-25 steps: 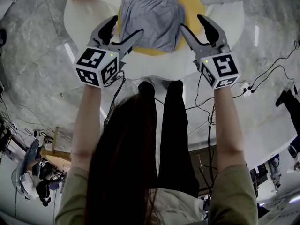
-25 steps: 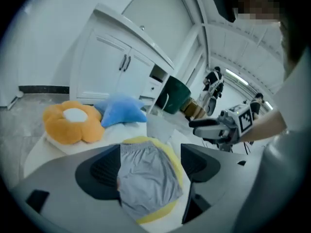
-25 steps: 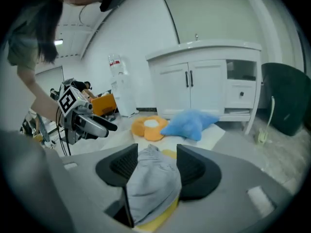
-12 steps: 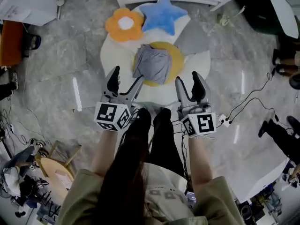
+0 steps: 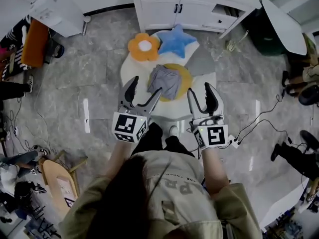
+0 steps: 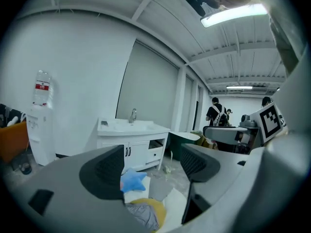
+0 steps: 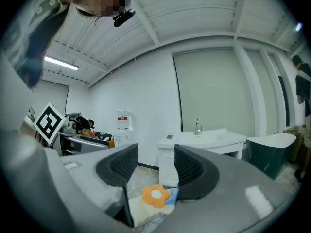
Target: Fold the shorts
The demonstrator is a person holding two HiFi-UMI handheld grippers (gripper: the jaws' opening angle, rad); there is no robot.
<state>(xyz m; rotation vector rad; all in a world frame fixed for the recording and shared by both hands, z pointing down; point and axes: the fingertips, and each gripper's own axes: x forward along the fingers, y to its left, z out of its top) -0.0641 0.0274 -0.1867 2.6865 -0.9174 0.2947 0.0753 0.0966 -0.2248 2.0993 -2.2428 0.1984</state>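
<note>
The grey shorts (image 5: pixel 165 81) lie folded in a small bundle on a round yellow cushion (image 5: pixel 186 79), on a white mat (image 5: pixel 164 112) on the floor. Both grippers are held high above them, close to the person's chest, and touch nothing. My left gripper (image 5: pixel 144 87) stands open with nothing between its fingers. My right gripper (image 5: pixel 200 91) is open and empty too. In the left gripper view the shorts (image 6: pixel 143 216) show far below between the jaws of the left gripper (image 6: pixel 150 164). The right gripper (image 7: pixel 155 166) points almost level at the room.
An orange flower cushion (image 5: pixel 143 46) and a blue star cushion (image 5: pixel 174 39) lie beyond the shorts. A white sink cabinet (image 5: pixel 194 6) stands behind them, a water dispenser (image 6: pixel 40 120) to the left. Cables (image 5: pixel 259 126) trail over the grey floor at the right. People stand in the background (image 6: pixel 216 113).
Both grippers have risen well away from the shorts as the person stood up. The shorts stay folded on the yellow cushion and look much smaller from above.
</note>
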